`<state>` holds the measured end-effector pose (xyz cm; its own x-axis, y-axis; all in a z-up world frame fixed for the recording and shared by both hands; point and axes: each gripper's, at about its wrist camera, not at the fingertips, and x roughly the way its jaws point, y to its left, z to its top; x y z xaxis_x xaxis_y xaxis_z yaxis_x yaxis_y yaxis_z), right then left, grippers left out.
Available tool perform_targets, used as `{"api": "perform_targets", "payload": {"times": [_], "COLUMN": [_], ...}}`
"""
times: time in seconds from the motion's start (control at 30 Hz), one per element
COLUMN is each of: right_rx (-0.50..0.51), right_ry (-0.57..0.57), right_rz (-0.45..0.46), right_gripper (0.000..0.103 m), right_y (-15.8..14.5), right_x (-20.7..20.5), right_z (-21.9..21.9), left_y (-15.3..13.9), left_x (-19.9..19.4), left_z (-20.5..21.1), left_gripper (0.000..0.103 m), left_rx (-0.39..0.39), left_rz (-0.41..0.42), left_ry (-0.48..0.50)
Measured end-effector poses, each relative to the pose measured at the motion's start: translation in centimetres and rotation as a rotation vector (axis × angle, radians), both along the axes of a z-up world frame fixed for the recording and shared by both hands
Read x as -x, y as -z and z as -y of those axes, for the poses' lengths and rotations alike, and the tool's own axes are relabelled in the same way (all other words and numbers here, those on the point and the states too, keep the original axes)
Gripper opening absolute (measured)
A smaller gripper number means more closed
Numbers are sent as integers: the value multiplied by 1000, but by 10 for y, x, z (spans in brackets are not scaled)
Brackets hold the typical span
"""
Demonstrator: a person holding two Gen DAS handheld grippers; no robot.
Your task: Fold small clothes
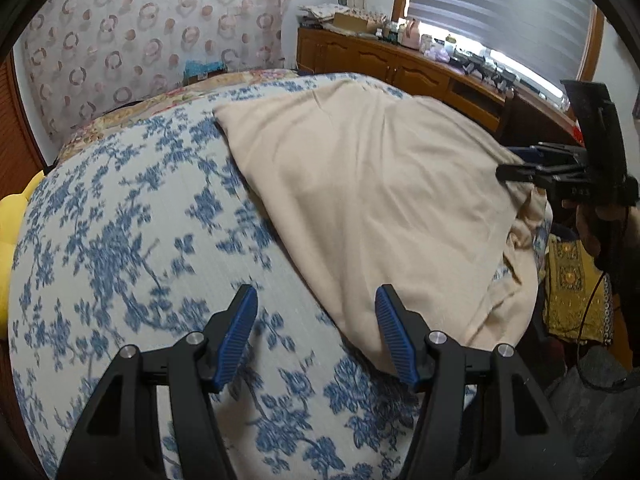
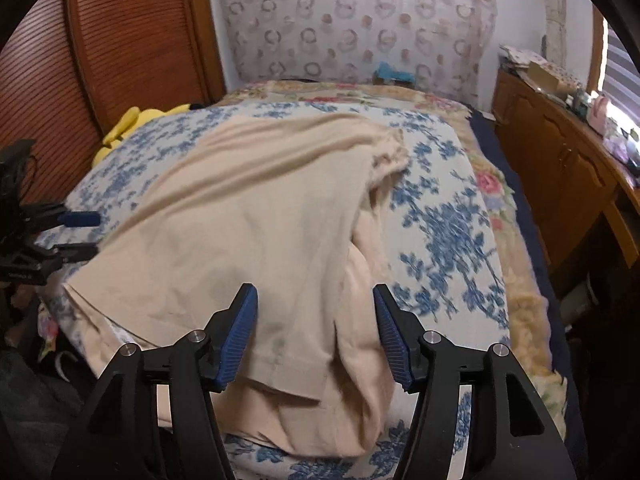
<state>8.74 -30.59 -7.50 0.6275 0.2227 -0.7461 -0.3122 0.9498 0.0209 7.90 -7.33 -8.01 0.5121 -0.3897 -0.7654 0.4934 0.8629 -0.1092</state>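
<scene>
A beige garment lies spread on the blue floral bedspread, with a folded layer and bunched cloth along its right side. My left gripper is open above the bedspread, its right finger just over the garment's near-left edge; nothing is between its pads. My right gripper is open over the garment's near edge, where a folded flap lies under the gap. Each gripper shows in the other's view: the right one at the garment's far side, the left one beside its left edge.
The bedspread covers a bed. A yellow plush toy lies at its far left corner. A wooden dresser crowded with small items runs along the right. A slatted wooden door stands to the left. Yellow patterned cloth lies beside the bed.
</scene>
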Motion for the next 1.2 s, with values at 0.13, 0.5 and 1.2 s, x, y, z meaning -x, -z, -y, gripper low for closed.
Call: {"api": "perform_targets", "payload": {"times": [0.13, 0.5, 1.2], "right_rx": [-19, -71, -79], "right_ry": [28, -5, 1], "right_rz": [-29, -80, -46], "right_gripper": [61, 61, 54], "right_y": [7, 23, 25], "right_x": [0, 18, 22], "right_z": [11, 12, 9], "left_y": [4, 11, 10], "left_x": [11, 32, 41], "left_z": [3, -6, 21], "left_gripper": [61, 61, 61], "left_rx": [3, 54, 71], "left_rz": [-14, -41, -49], "left_ry": [7, -30, 58]}}
